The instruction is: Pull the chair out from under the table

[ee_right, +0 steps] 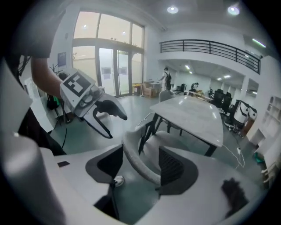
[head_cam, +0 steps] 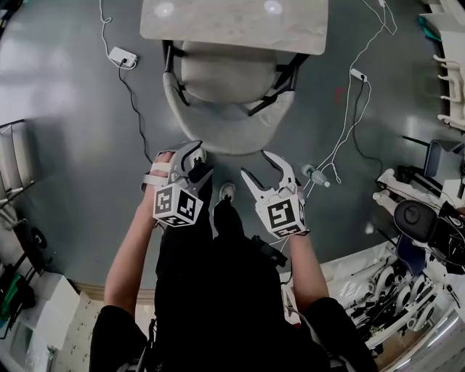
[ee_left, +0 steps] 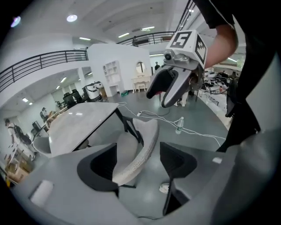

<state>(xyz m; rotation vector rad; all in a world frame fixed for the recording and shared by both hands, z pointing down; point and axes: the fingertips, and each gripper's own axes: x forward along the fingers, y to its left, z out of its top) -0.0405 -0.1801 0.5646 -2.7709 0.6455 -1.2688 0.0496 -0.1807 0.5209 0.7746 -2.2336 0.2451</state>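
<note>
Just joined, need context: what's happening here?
A person holds a gripper in each hand behind a grey chair whose seat sits partly under the table. The left gripper and right gripper both stand open, lined up on the curved backrest, not closed on it. The chair is not yet pulled out.

We see a hall lit brightly and evenly from round ceiling lamps (ee_right: 172,9), with daylight through tall windows (ee_right: 107,57) at the far left of the right gripper view. The tabletop (head_cam: 232,29) shows two small glare spots and the grey floor (head_cam: 65,80) has a soft sheen. Shadows are faint. Both gripper views bulge and darken at their corners, and their nearest parts are blurred. The head view is sharp.
</note>
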